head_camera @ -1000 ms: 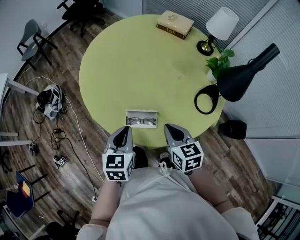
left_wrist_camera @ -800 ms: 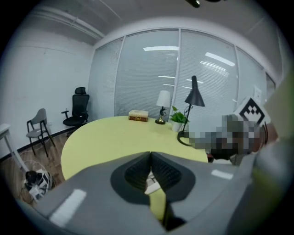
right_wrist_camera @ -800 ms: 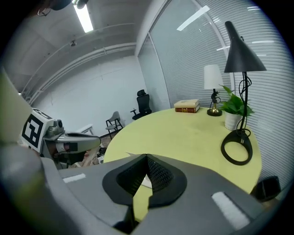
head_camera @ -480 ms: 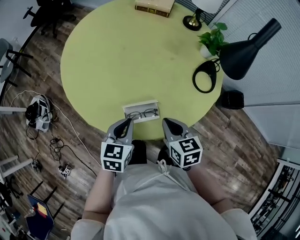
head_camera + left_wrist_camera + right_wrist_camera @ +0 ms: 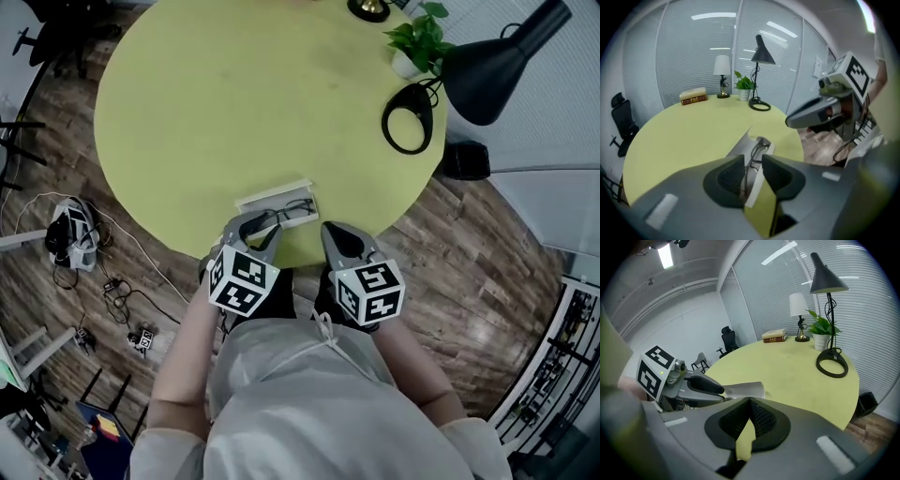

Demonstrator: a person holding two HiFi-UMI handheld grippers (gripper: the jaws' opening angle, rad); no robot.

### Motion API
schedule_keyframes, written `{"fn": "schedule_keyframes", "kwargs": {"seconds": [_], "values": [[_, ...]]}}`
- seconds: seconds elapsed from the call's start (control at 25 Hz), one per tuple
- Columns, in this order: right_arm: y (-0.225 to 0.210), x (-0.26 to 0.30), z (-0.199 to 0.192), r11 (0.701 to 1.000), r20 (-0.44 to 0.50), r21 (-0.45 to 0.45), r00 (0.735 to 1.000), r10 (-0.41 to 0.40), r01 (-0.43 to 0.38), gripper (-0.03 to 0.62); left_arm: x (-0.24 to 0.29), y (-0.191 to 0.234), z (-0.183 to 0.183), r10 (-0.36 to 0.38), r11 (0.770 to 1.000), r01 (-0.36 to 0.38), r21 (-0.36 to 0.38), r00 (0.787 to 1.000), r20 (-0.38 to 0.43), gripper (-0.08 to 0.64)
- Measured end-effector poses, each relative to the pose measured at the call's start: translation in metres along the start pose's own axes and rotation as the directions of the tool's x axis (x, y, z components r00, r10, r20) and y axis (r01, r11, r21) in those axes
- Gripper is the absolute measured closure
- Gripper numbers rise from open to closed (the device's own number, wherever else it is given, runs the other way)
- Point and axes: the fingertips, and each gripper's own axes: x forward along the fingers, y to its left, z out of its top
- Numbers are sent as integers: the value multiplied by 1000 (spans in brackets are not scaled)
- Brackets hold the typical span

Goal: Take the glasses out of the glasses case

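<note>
Glasses [image 5: 292, 210] lie in their open case [image 5: 267, 195] at the near edge of the round desk [image 5: 253, 94]. The left hand-held gripper [image 5: 255, 225] tilts down over the case's left end. Its jaws are opening with the glasses frame between them, pads not pressing it. The right hand-held gripper [image 5: 336, 236], jaws together on nothing, sits just beside the case's right end. A black lamp [image 5: 487, 67] stands at the far right edge.

Left gripper [image 5: 753, 165] at the glasses case [image 5: 739, 146]
Its fingers [image 5: 725, 180] are opening; the glasses [image 5: 759, 144] lie in the open case just beyond and between them, on the yellow worktop [image 5: 684, 136].
</note>
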Motion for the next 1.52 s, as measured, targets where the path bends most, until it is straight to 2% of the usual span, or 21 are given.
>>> {"fn": "schedule_keyframes", "kwargs": {"seconds": [0.12,0.28,0.4,0.68,0.88,1.24,1.52], "values": [[-2,1,-5,1000,-7,20,1000,-12,12,592,15,-2,-3,-25,993,34,116,997,-78,437],[-7,1,-9,999,-10,40,1000,-26,26,592,30,-6,-6,-48,970,83,229,987,-152,437],[-11,2,-10,998,-10,45,999,-33,33,592,41,-6,-8,-48,956,100,275,981,-189,447],[-15,2,-11,999,-18,42,999,-32,33,592,57,-4,-14,-47,934,133,332,966,-255,481],[-16,2,-12,998,-27,52,999,-31,32,592,65,1,-20,7,898,116,425,961,-278,528],[-13,5,-8,999,-30,37,999,-17,18,592,60,-2,-20,-30,881,153,449,963,-269,535],[-10,-1,3,1000,-3,25,1000,-20,20,592,41,4,-7,-14,909,102,405,977,-215,536]]}}
